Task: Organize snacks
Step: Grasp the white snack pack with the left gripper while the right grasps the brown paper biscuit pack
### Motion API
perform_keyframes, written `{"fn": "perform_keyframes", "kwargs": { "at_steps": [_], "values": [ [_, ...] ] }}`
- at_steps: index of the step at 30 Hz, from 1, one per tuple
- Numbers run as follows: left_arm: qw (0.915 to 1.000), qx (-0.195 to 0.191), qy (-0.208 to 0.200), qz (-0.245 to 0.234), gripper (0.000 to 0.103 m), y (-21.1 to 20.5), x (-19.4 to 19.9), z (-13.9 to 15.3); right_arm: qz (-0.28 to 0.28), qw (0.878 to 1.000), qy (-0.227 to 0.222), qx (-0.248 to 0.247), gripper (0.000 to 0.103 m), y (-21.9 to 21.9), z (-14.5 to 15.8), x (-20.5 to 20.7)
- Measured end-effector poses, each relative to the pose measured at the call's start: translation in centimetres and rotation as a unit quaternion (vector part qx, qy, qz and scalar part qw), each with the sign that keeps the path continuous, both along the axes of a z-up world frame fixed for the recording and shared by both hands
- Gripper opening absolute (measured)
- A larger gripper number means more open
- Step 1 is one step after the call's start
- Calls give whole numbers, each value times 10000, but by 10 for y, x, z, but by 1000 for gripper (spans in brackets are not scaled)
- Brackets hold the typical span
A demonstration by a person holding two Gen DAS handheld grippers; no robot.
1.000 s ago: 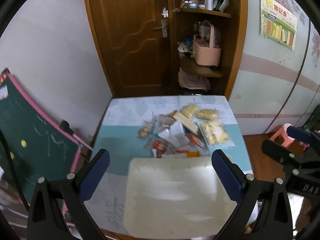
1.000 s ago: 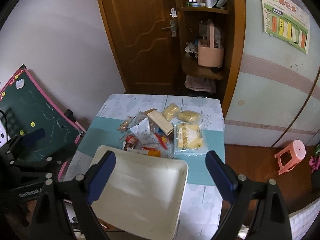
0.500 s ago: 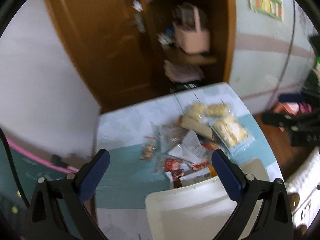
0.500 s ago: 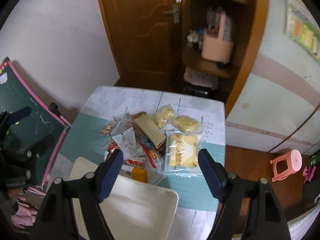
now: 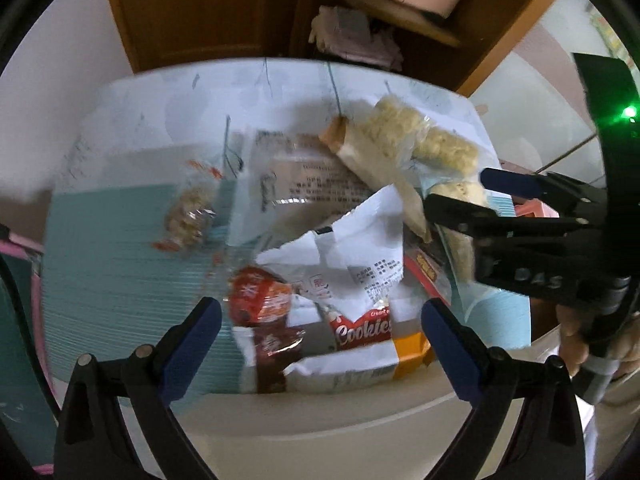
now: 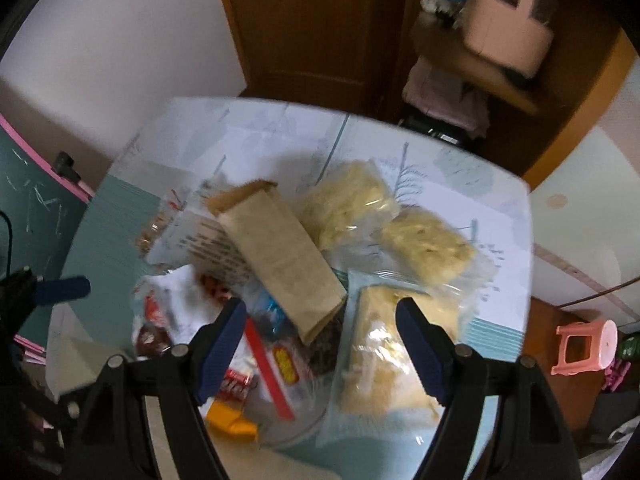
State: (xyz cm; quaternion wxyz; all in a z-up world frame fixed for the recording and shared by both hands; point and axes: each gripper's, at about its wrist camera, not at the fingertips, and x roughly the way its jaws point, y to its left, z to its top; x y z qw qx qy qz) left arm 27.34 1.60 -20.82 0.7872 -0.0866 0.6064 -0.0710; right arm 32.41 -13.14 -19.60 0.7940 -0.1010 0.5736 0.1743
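Note:
A pile of snack packets lies on the table (image 5: 120,248). In the left wrist view my open left gripper (image 5: 320,312) hovers just above a white-and-red cookies pack (image 5: 360,320) and a red wrapped snack (image 5: 258,294). A cream tray (image 5: 340,432) sits at the near edge. In the right wrist view my open right gripper (image 6: 320,316) hovers over a brown paper packet (image 6: 280,256), next to clear bags of yellow snacks (image 6: 384,360). The right gripper also shows in the left wrist view (image 5: 492,196).
A small nut packet (image 5: 188,216) lies apart to the left. A green chalkboard (image 6: 28,208) leans left of the table. A pink stool (image 6: 584,344) stands on the floor to the right. A wooden door and shelf (image 6: 472,52) are behind.
Both grippers have moved forward and down from above the tray toward the snack pile. Both remain open and empty.

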Motion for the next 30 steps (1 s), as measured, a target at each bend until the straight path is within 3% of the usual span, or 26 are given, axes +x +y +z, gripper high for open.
{"fn": "perform_keyframes", "kwargs": {
  "at_steps": [7,12,14,15,17,18,19,22,30],
  "values": [
    [9994,-175,258,125,100,-4,9,-30,301,9989,265,-224,78,16,-43,16],
    [9974,-453,424,375,100,2,13,-42,363,9986,270,-270,77,24,-55,24],
    [9963,-521,481,479,100,4,14,-45,350,9989,271,-178,62,24,-56,26],
    [9957,-572,500,531,100,7,13,-46,352,9985,416,-84,44,23,-59,26],
    [9948,-604,458,674,100,9,14,-45,287,9986,434,-27,31,19,-59,25],
    [9944,-620,448,723,100,9,14,-46,243,9987,444,29,18,16,-58,24],
    [9939,-644,440,783,100,10,14,-45,192,9986,480,68,13,12,-58,25],
    [9912,-788,471,954,100,11,21,-46,16,9973,613,412,13,-3,-54,20],
    [9899,-261,487,1306,100,-11,37,-49,-333,9954,456,769,13,-31,-28,-8]
  ]
}}
